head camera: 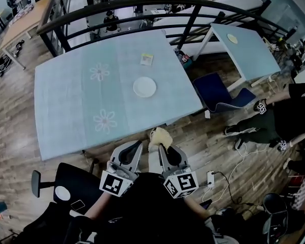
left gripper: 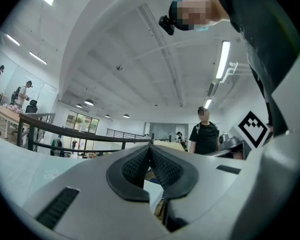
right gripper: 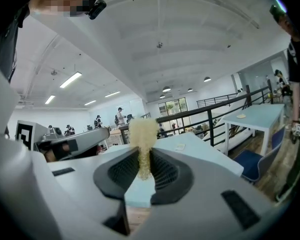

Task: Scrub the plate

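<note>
A white plate (head camera: 144, 87) lies near the middle of the pale blue table (head camera: 71, 111), far ahead of both grippers. My right gripper (head camera: 161, 145) is shut on a yellowish scrub pad (head camera: 160, 135), which sticks up between its pads (right gripper: 143, 140). My left gripper (head camera: 139, 144) is shut with nothing between its jaws (left gripper: 151, 151). Both grippers are held close to my body, just short of the table's near edge, side by side.
A small yellow-green packet (head camera: 146, 59) lies on the table beyond the plate. A blue chair (head camera: 218, 93) stands to the right of the table, and a second table (head camera: 246, 47) beyond it. A black railing (head camera: 142, 6) runs behind. A person's legs (head camera: 254, 126) reach in at right.
</note>
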Available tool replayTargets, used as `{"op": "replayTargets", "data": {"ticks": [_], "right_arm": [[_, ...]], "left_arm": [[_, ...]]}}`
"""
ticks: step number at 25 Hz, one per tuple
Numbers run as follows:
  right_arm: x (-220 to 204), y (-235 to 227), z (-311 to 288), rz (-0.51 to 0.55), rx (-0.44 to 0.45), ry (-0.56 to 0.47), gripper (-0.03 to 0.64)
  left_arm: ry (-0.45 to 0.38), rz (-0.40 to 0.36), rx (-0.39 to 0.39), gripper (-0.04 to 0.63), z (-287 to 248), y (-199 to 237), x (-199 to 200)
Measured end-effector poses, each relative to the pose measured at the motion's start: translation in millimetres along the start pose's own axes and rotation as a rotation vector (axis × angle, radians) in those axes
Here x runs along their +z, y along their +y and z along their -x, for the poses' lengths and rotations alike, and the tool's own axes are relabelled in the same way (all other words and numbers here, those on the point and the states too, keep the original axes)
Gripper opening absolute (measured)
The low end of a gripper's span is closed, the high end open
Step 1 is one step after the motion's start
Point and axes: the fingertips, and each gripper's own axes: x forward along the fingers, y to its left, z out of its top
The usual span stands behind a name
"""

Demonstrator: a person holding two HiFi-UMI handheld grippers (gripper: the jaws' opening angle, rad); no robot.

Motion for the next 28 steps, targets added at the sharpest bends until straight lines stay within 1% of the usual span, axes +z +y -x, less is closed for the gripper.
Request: {"op": "replayTargets", "data": {"ticks": [3, 9, 13, 19, 21, 24, 28], "right_arm": [[5, -8, -22, -0.013, 0.036, 0.02, 0.061], [16, -25, -74, -0.001, 0.099, 0.055, 0.061], [28, -45, -108, 0.01, 0.13, 0.082, 0.061], [46, -75, -158, -0.008, 0.168, 0.122, 0.061], [48, -80, -174, 0.0, 0.195, 0.135, 0.061], [51, -88, -193, 0.013, 0.239, 0.149, 0.061], [55, -101, -213, 0.025, 0.282, 0.175, 0.061]], "left_arm": [[0.006, -0.001, 0.047, 0.012, -14, 18, -1], [0.011, -0.009, 0.093, 0.012, -47, 49, -3], [0.005, -0.008, 0.136, 0.012, -76, 70, 2], [0.022, -0.041, 0.194, 0.012, -118, 103, 12], [0.018, -0.049, 0.227, 0.012, -128, 114, 11], [0.008, -0.039, 0.287, 0.012, -140, 125, 8], [0.006, -0.029, 0.335, 0.012, -158, 133, 4]]}}
